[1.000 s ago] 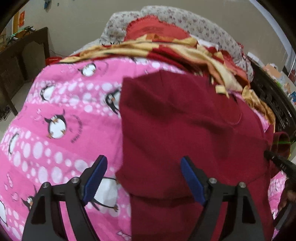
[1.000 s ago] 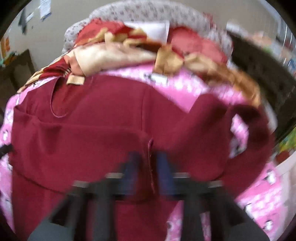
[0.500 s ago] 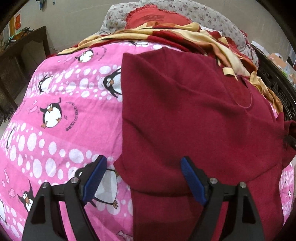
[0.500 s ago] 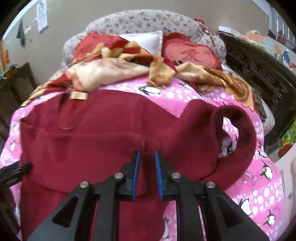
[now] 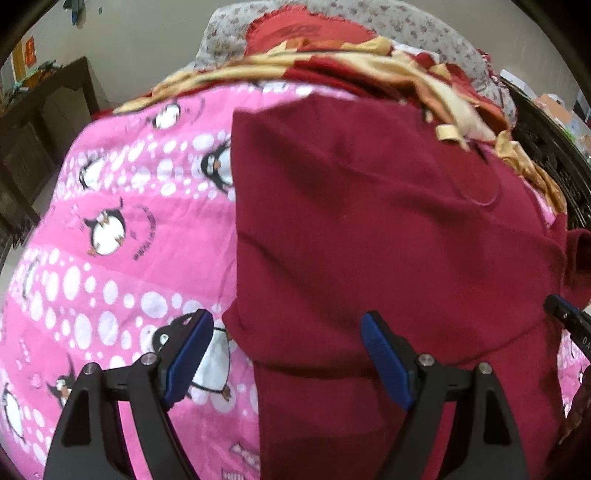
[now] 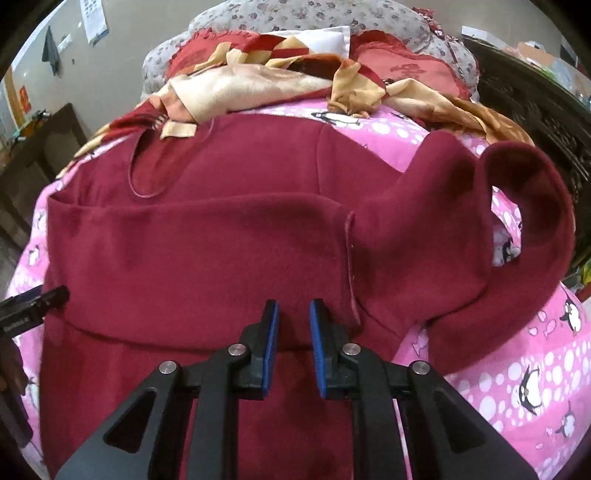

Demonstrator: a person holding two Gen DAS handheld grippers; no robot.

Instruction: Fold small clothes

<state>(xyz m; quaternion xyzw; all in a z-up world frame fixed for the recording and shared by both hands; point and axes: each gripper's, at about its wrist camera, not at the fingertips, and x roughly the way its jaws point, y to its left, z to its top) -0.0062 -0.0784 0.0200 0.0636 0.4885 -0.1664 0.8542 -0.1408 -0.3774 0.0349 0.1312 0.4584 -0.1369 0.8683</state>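
A dark red long-sleeved garment (image 5: 369, 229) lies spread on a pink penguin-print quilt (image 5: 110, 229). Its left sleeve is folded across the chest (image 6: 207, 243). Its right sleeve (image 6: 532, 221) curls in a loop at the right. My left gripper (image 5: 286, 341) is open and empty, hovering over the garment's left edge. My right gripper (image 6: 293, 314) has its jaws a narrow gap apart, empty, just above the folded sleeve's cuff (image 6: 351, 266). The right gripper's tip shows at the right edge of the left wrist view (image 5: 565, 314).
A red-and-gold blanket (image 6: 258, 85) and floral pillows (image 6: 295, 18) are heaped at the bed's head. A dark carved bed frame (image 6: 535, 103) runs along the right. A dark wooden cabinet (image 5: 44, 122) stands at the left.
My right gripper has let go of the sleeve cuff; its jaws have parted slightly and the cuff now lies on the garment. My left gripper stays open and has barely shifted.
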